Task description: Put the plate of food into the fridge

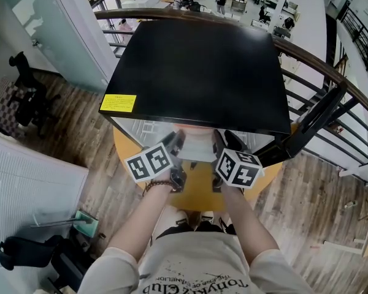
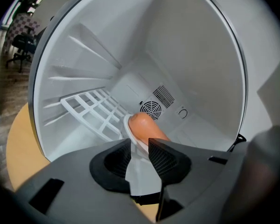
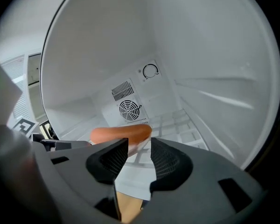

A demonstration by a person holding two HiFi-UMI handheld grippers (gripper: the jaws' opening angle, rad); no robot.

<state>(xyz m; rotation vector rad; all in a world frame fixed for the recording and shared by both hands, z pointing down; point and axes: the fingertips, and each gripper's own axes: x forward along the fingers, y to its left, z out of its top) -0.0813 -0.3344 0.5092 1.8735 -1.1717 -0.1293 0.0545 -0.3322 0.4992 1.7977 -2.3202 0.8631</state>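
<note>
A small black fridge stands on a round wooden table, its white inside facing me. A white plate with a sausage on it sits at the fridge's mouth. My left gripper is at the plate's left rim and my right gripper at its right rim. In the left gripper view the plate's rim runs between the spread jaws of the left gripper, with a gap beside it. The right gripper likewise straddles the plate without pressing on it, and the sausage lies just beyond its jaws.
Inside the fridge a white wire shelf lies to the left, and a round fan vent sits in the back wall. A dark panel, likely the open door, juts out at the fridge's right front. An office chair stands far left, a railing behind.
</note>
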